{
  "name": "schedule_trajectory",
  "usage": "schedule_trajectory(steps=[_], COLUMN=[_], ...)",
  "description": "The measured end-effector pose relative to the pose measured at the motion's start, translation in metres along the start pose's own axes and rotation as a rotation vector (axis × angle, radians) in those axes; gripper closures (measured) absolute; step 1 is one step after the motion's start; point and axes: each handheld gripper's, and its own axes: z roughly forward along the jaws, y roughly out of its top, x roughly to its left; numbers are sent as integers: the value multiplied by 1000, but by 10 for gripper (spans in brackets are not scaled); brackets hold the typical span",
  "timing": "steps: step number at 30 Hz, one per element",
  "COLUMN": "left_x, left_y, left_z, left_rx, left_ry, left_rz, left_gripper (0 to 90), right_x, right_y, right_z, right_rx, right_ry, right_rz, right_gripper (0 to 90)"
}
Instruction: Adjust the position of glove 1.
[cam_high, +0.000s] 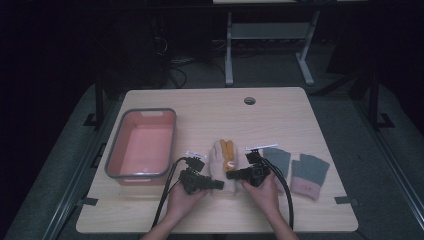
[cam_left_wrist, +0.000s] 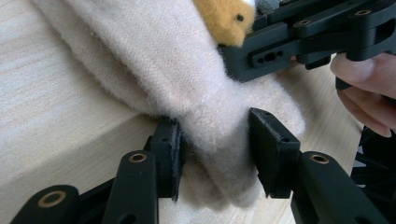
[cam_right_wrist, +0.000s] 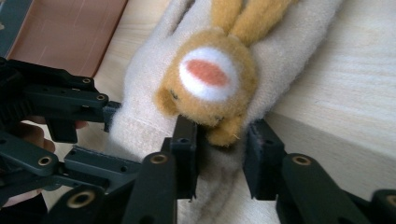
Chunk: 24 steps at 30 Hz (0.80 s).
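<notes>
The table (cam_high: 210, 105) carries a pink bin (cam_high: 113, 150) at its left. The cream glove (cam_high: 217, 161), with an orange plush animal (cam_right_wrist: 210, 79) sewn on its back, lies flat just right of the bin. Two grey gloves (cam_high: 310, 172) lie farther right of the bin, well apart from it.

Both tongs work at the glove's cuff end, the end on the person's side. They come in from opposite sides, the left from the bin's side.

The left gripper (cam_left_wrist: 217, 149) is clenched on the cuff. Fabric bunches between its pads and narrows there.

The right gripper (cam_right_wrist: 222, 144) straddles the cuff just below the animal. One pad touches fabric. Whether the other bites yet I cannot tell.

The step in hand looks like taking hold of the glove with both tongs so it can go to the bin.

To do it well:
- Let the right pads settle on plain cuff rather than on the plush animal, which may slip or tear loose.
- Take both layers of the cuff, not the top one alone.
- Lift both hands together and level, so the fingers hang clear of the table.
- Carry it over the bin's near rim before letting go.
</notes>
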Motion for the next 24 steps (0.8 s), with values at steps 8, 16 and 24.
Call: schedule_trajectory(steps=[8,16,24], left_x=[7,9,9], left_y=[0,1,0], left_z=[0,-1,-2], left_rx=[-12,-24,-26], left_ry=[-43,-70,-70], left_rz=[-22,-48,-47], left_gripper=[618,666,673], right_x=[-1,-5,-3], right_y=[1,3,3], right_z=[0,-2,-5], right_rx=[9,17,19], right_ry=[22,66,55], right_rz=[3,19,6], right_gripper=[794,833,843])
